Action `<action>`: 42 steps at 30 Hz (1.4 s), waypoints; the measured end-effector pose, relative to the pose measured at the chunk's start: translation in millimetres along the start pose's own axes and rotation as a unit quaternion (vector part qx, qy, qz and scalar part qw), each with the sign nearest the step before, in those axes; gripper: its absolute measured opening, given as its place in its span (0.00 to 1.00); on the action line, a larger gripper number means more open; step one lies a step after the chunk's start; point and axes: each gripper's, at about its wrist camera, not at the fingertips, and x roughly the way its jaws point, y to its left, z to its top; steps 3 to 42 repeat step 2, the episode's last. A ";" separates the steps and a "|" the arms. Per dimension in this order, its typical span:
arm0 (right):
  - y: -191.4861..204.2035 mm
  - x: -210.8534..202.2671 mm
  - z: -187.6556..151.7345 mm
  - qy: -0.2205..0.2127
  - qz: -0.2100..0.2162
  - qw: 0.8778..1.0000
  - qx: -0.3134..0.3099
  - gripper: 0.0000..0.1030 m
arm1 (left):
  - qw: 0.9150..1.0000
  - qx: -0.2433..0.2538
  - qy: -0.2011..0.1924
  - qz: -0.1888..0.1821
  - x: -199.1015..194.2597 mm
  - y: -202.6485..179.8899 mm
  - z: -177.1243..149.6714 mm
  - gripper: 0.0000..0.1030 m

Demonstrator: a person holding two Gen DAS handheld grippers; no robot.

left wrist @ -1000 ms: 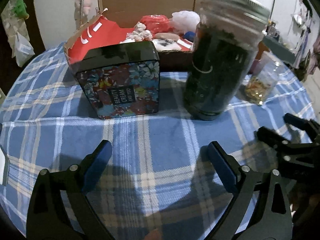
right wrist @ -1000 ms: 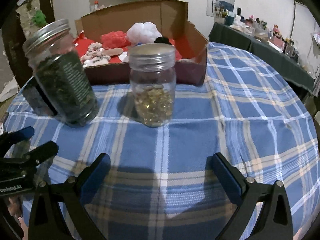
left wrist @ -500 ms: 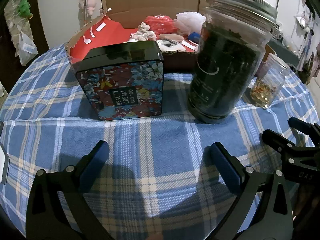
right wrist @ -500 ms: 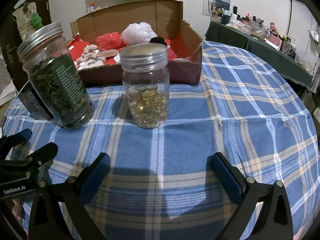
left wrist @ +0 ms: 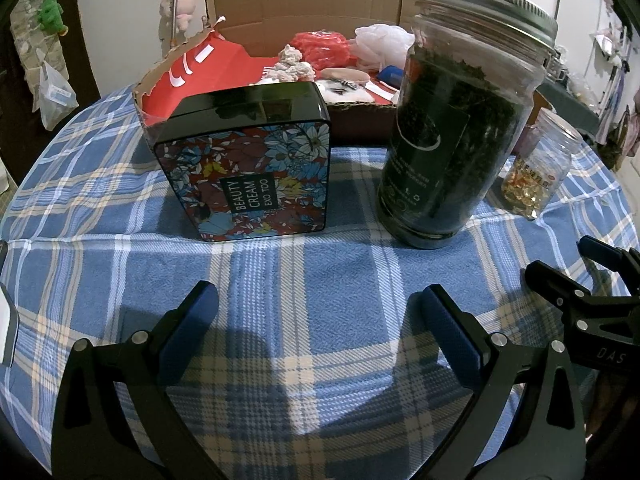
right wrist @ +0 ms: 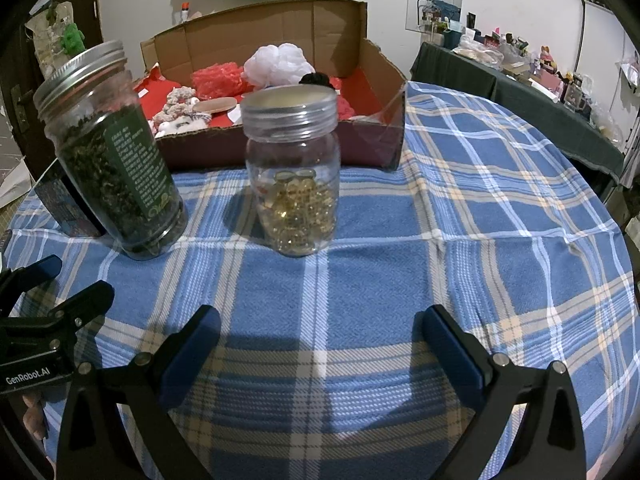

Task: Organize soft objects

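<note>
An open cardboard box (right wrist: pixel 280 32) with a red floor stands at the back of the table. Inside lie soft things: a red mesh puff (right wrist: pixel 218 78), a white mesh puff (right wrist: pixel 280 62), a knotted pink-white piece (right wrist: pixel 178 106) and a dark scrunchie (right wrist: pixel 316 79). The same red puff (left wrist: pixel 320 48) and white puff (left wrist: pixel 382 42) show in the left wrist view. My left gripper (left wrist: pixel 316 312) is open and empty over the cloth, well short of the box. My right gripper (right wrist: pixel 318 334) is open and empty too, in front of the small jar.
A floral tin (left wrist: pixel 250 176) labelled "BEAUTY CREAM", a tall jar of dark leaves (left wrist: pixel 452 132) and a small jar of golden capsules (right wrist: pixel 294 172) stand between the grippers and the box. Blue plaid cloth (right wrist: pixel 480 208) covers the round table. A cluttered dark table (right wrist: pixel 520 76) is at the right.
Both grippers have drawn back and risen a little, so the tin, the jars and the box look smaller and farther. The jaws stay open and nothing on the table moved.
</note>
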 end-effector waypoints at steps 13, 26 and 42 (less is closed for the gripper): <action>0.4 0.0 0.0 0.000 0.000 1.000 0.000 1.00 | 1.000 0.000 0.000 0.000 0.0 -0.2 -0.1 1.00; 0.4 0.0 0.0 0.000 0.000 1.000 0.000 1.00 | 1.000 0.000 0.000 0.000 0.0 -0.2 -0.1 1.00; 0.4 0.0 0.0 0.000 0.000 1.000 0.000 1.00 | 1.000 0.000 0.000 0.000 0.0 -0.2 -0.1 1.00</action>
